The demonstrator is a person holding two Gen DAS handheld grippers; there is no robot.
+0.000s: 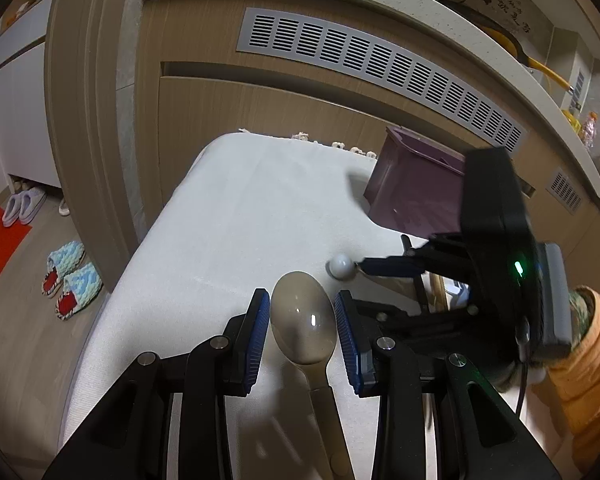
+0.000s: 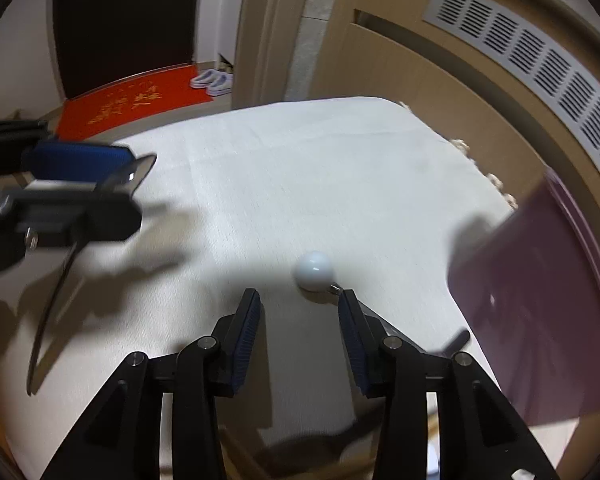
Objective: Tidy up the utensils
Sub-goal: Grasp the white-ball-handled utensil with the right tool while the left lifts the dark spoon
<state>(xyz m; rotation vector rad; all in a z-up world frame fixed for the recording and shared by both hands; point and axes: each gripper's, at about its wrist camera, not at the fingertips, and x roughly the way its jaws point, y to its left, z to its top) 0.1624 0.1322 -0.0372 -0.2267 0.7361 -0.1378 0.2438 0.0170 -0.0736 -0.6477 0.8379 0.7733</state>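
Note:
A translucent grey spoon (image 1: 303,328) lies between the open fingers of my left gripper (image 1: 302,312), bowl forward, over the white cloth; whether it rests on the cloth or on the gripper I cannot tell. In the right wrist view the spoon (image 2: 134,174) shows edge-on under the left gripper's blue pad. A utensil with a white ball end (image 2: 314,271) lies on the cloth; its thin handle passes under the right finger of my open right gripper (image 2: 298,308). The ball (image 1: 342,266) and the right gripper (image 1: 384,268) also show in the left wrist view.
A purple bin (image 1: 414,190) stands on the table's far right side, also seen large at the right (image 2: 540,312). The white cloth (image 2: 300,168) covers the table. A wooden cabinet wall with a grey vent (image 1: 380,64) stands behind. Slippers (image 1: 70,280) lie on the floor at left.

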